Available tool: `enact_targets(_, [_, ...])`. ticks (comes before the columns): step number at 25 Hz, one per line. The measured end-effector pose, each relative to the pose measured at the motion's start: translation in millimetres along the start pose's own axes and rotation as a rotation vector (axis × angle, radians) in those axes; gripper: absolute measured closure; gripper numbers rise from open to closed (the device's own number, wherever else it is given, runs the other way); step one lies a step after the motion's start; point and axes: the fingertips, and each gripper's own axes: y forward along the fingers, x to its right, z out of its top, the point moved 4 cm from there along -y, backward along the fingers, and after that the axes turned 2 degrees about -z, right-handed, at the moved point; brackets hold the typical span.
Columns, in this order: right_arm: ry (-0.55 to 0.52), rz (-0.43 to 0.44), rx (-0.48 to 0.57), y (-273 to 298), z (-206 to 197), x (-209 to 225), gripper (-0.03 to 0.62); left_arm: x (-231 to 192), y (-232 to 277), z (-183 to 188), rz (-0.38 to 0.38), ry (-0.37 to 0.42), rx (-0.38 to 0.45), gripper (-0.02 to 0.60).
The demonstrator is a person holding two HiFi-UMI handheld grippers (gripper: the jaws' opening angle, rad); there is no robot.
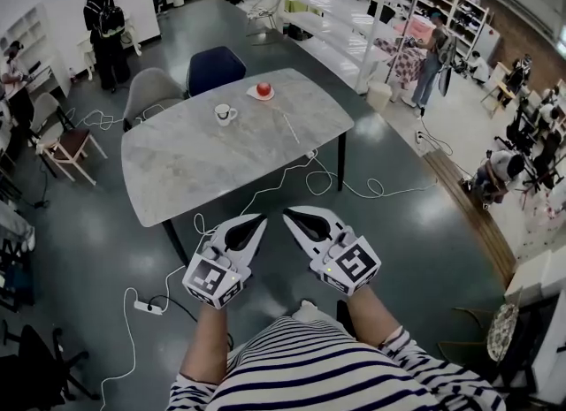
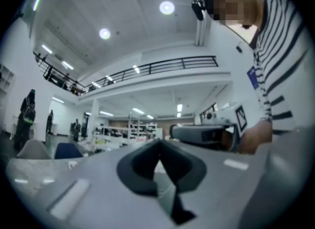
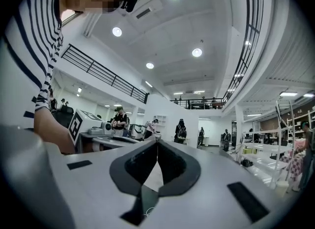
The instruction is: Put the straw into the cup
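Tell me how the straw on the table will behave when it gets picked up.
The straw is a thin pale stick lying flat on the table, so it is probably very light and may roll or skid when nudged. Being so slender, it could bend or crush under a hard pinch.

Grey marble-top table is sitting mid-frame in the head view. White plate is resting near its 1 o'clock edge, with a red apple sitting on it. Grey chair is standing at the table's 11 o'clock and a blue chair just beside it at 12, both backing onto the far edge. White cable is trailing across the floor from under the table out toward 3 o'clock. Power strip is lying on the floor at 7. White shelving is running away at 1 o'clock, with a person standing beside it. Another person in dark clothes is standing at 10 o'clock.
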Motion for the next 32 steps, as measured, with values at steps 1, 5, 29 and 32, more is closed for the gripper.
enact_targets(1, [-0.001,-0.001,-0.004,-0.6,-1.8,-0.1,0.588,0.5,-0.1,-1.4,0.001,-0.002,-0.001,0.574])
enact_targets(5, [-0.004,-0.013,-0.024,-2.7,-8.6,4.5,0.588,1.5,2.9,-4.8,0.006,-0.012,-0.006,0.574])
enact_targets(29, [0.037,0.058,-0.085,-18.9,-44.3,150.7,0.588,-15.4,141.8,-10.8,0.080,-0.038,0.018,0.574])
enact_targets(32, [0.051,0.055,-0.079,-19.0,-49.1,169.4,0.588,-15.4,155.5,-13.9,0.081,-0.027,0.003,0.574])
